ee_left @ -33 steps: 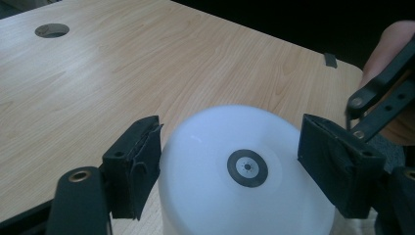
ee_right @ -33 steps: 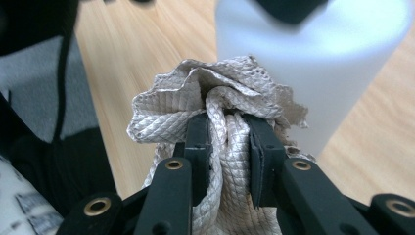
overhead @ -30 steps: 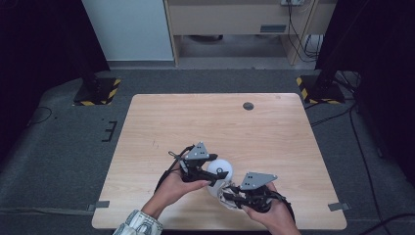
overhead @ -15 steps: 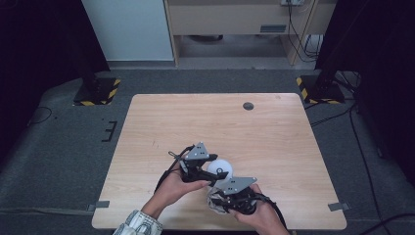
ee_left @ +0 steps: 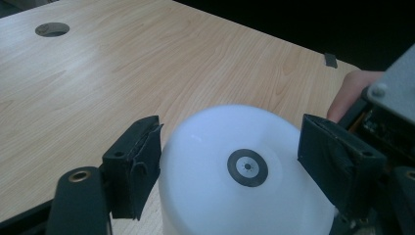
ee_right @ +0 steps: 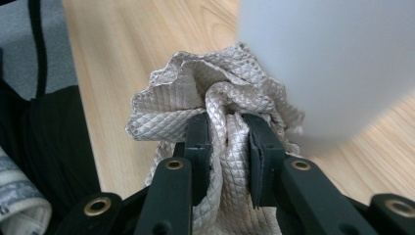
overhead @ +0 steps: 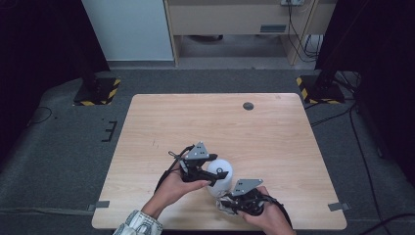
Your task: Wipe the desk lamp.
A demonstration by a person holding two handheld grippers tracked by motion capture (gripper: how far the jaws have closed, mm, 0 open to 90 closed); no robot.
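Note:
A white rounded vessel (overhead: 221,176) with a dark ring mark on top (ee_left: 247,167) stands upside down near the table's front edge. My left gripper (overhead: 209,172) reaches it from the left, its black pads (ee_left: 137,166) pressed on both sides of the vessel (ee_left: 215,196), so it is shut on it. My right gripper (overhead: 230,203) sits just in front and to the right of it. In the right gripper view the right gripper (ee_right: 229,142) is shut on a bunched beige waffle-weave cloth (ee_right: 195,93), which touches the vessel's (ee_right: 333,63) lower wall.
The wooden table (overhead: 244,132) has a round cable hole (overhead: 248,105) at the back, also in the left gripper view (ee_left: 52,29). Grey tape (overhead: 337,206) marks the front right edge. Yellow-black striped stand bases (overhead: 320,90) sit on the floor behind.
My right gripper has moved left with the cloth, closing in on the white vessel's near side. The left gripper and the vessel have stayed put.

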